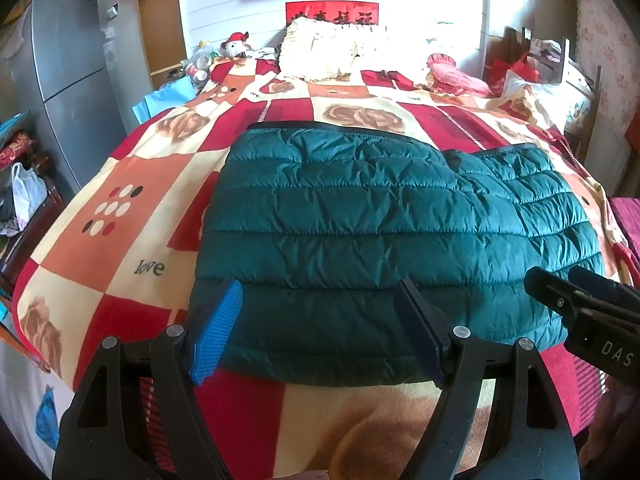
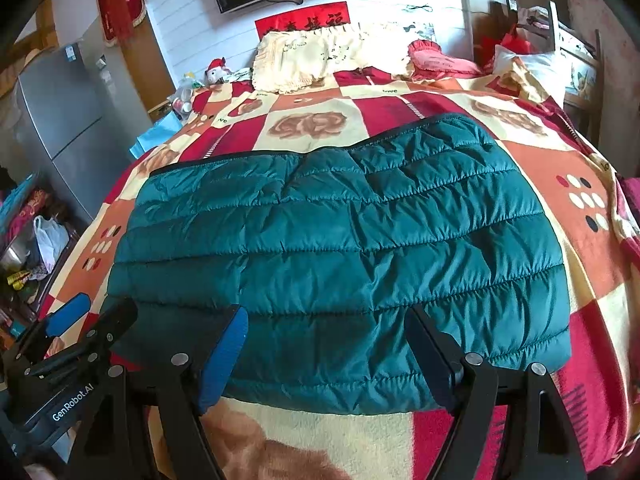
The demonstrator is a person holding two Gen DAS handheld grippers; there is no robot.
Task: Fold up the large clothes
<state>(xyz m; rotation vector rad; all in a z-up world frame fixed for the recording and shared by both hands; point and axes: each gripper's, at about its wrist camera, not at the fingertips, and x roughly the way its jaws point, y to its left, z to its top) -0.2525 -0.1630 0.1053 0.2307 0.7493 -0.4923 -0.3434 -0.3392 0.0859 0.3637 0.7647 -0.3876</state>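
Note:
A teal quilted down jacket (image 1: 380,232) lies folded into a wide rectangle on the bed; it also shows in the right wrist view (image 2: 344,260). My left gripper (image 1: 320,332) is open and empty, its blue-padded fingers (image 1: 216,336) just above the jacket's near edge toward its left side. My right gripper (image 2: 328,360) is open and empty over the near edge toward its right side. The right gripper also shows at the right of the left wrist view (image 1: 568,284); the left gripper shows at the lower left of the right wrist view (image 2: 92,316).
The bed carries a red, orange and cream checked blanket (image 1: 120,216). Cream pillows (image 1: 332,48) and a pink cushion (image 1: 452,72) lie at the head. A grey fridge (image 1: 68,76) stands left. A wooden chair (image 1: 560,64) stands right.

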